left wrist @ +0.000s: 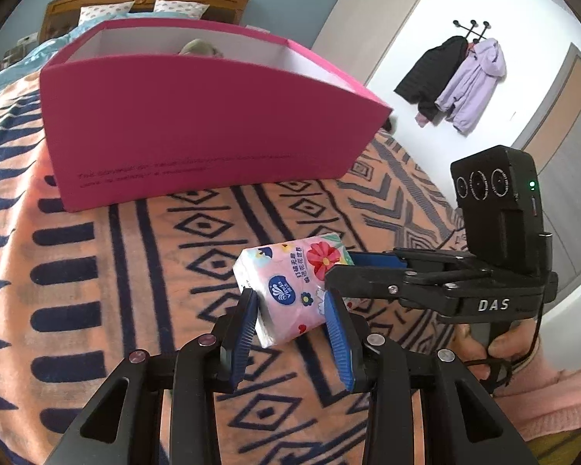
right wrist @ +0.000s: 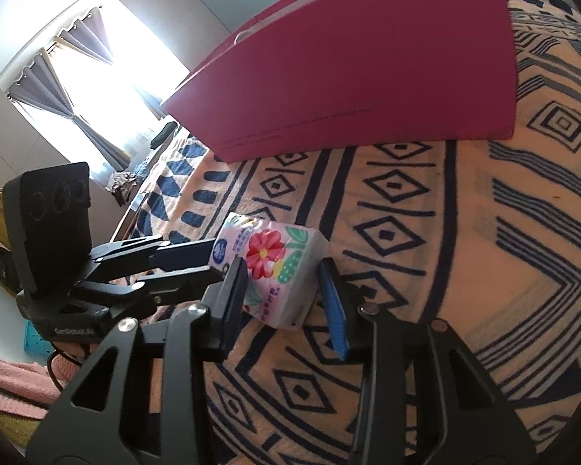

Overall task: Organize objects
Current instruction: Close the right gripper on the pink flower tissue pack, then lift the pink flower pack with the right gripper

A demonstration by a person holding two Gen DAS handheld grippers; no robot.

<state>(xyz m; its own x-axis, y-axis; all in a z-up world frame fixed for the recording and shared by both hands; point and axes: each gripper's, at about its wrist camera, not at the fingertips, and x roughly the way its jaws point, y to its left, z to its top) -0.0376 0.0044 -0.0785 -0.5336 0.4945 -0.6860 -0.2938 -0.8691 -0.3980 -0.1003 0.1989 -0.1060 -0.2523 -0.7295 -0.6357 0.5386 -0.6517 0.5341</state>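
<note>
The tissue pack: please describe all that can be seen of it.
The tissue pack is a small soft brick in glossy pink plastic wrap, printed with a red flower, small blossoms, a blue round logo and Chinese text. It lies tilted on the patterned blanket, before the pink box. The left gripper pinches one end; the right gripper straddles the other.

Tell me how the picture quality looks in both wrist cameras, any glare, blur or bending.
Left wrist view: even light; fisheye bends the pink box and door frame; the box's small print is smeared, the tissue pack is sharp. Right wrist view: the window is blown out to white, leaving the left gripper in dark silhouette; the blanket pattern curves toward the edges.
</note>
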